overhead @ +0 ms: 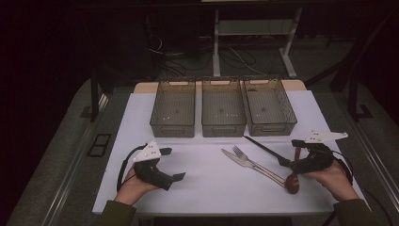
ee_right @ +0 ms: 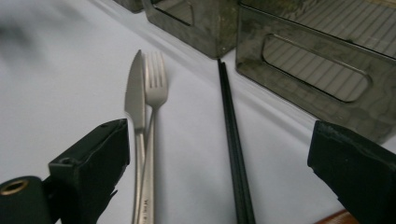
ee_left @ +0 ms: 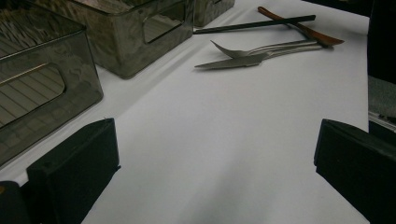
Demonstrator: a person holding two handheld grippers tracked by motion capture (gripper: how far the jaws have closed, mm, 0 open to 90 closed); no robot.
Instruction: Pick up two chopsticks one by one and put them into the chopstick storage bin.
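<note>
Four utensils lie bunched on the white surface in front of three smoky plastic bins: a knife, a fork, a pair of black chopsticks and a brown wooden spoon. They sit toward the person's right, and the right hand-held gripper hovers just over their handle ends, jaws spread wide with nothing between them. In the right gripper view the knife and fork handles run side by side and touching, close to one jaw, while the chopsticks lie in the gap between the jaws, well apart from the other one.

My read is that the chopsticks are the likeliest pick. They should be light and stiff, but thin, smooth and low against the surface, so they could roll or split apart if pinched at a tip. Taking both sticks together across their width, around mid-length, looks safest. The steel knife and fork would be heavier and slippery; since they touch, closing on one may drag the other, so a hold on the handle, away from blade and tines, suits them better.

The left hand-held gripper rests at the near left, released and empty, well away from the utensils.
</note>
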